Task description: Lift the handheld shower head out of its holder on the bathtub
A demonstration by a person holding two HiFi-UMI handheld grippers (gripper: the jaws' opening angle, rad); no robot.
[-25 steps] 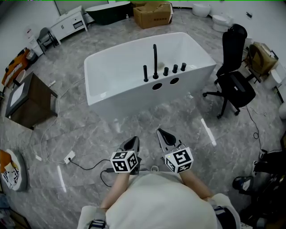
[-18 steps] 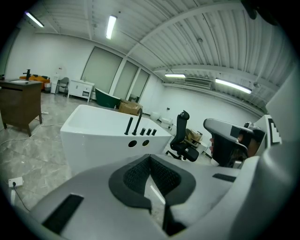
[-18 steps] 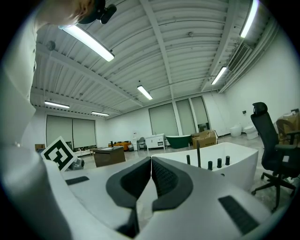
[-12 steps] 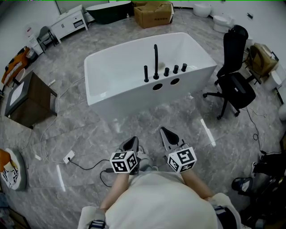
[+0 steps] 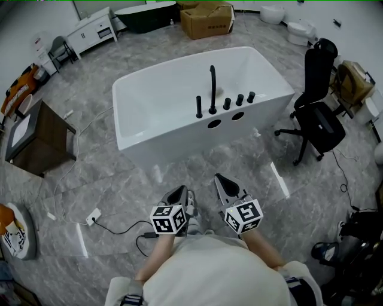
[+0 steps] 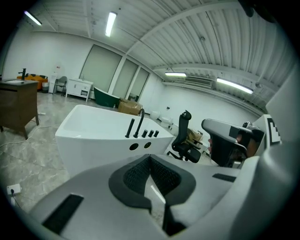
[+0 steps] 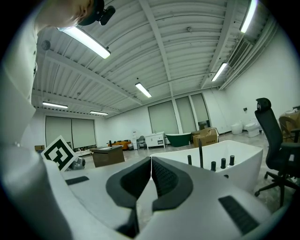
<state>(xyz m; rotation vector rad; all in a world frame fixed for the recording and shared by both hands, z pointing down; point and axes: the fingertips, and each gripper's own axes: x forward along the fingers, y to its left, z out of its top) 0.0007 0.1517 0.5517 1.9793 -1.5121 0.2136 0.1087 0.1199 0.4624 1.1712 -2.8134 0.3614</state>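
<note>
The white bathtub stands ahead of me on the grey floor. Black fittings line its near rim: the rod-like handheld shower head upright in its holder at the left, a tall spout and three knobs. My left gripper and right gripper hover side by side well short of the tub, both shut and holding nothing. The left gripper view has the shower head far beyond the closed left gripper. In the right gripper view it stands past the closed right gripper.
A black office chair stands right of the tub and a brown cabinet left of it. A power strip with its cable lies on the floor at my left. A cardboard box and a dark tub sit behind.
Both grippers have moved a little toward the tub together with me; the tub sits slightly nearer in the head view. Their jaws stay shut.
</note>
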